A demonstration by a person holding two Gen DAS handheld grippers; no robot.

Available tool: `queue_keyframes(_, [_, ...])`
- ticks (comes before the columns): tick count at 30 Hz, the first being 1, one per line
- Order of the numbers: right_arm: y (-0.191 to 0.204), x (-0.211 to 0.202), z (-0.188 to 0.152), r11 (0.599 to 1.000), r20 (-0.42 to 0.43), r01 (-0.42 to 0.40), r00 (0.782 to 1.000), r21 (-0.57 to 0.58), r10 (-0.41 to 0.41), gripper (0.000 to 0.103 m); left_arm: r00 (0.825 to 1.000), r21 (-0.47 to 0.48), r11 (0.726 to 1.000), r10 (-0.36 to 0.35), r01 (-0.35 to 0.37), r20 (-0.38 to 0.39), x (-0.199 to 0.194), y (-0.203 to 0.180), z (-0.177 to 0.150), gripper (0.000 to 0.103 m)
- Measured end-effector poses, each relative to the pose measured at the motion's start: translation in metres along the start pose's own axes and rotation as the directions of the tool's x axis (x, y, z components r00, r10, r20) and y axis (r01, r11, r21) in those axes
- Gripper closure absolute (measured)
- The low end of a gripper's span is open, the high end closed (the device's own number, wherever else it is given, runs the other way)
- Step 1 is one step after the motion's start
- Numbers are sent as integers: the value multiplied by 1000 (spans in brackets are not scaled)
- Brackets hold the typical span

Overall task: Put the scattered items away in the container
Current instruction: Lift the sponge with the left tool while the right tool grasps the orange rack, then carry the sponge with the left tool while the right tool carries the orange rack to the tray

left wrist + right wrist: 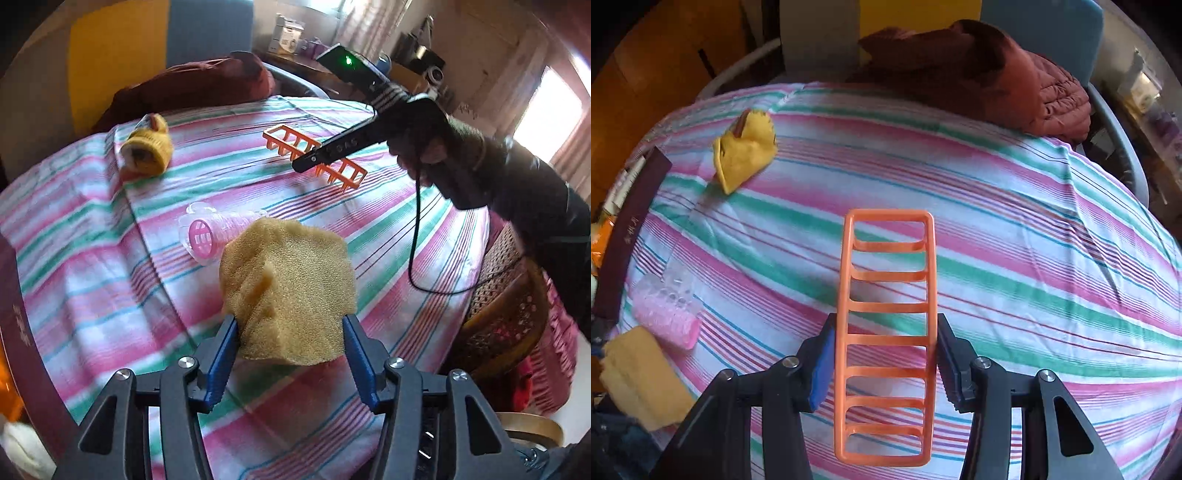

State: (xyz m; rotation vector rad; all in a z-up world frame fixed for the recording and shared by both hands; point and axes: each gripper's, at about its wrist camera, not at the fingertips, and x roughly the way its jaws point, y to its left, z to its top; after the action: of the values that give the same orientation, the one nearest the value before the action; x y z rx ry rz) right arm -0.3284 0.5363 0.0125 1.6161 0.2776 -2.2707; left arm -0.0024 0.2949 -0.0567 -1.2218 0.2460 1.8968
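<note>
Gripping sponge [288,291], orange rack [886,332].

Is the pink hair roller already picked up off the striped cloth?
No, the pink hair roller lies on the striped cloth, beyond the yellow sponge that the left tool holds.

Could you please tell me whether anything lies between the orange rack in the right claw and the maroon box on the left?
Yes: the pink roller lies on the striped cloth beside the maroon box, and the yellow sponge is near it, both leftward of the orange rack.
</note>
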Motion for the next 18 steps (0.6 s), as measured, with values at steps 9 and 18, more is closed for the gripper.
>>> queue_keyframes(9, [53,10,-3,989,-28,138,990,-45,-139,53,999,107,994,-18,12,51,-35,-13,-32,47])
queue_keyframes(18, [82,-7,-13,985,-18,174,985,1,-174,49,992,149,989,-24,5,122,-65,-8,-45,48])
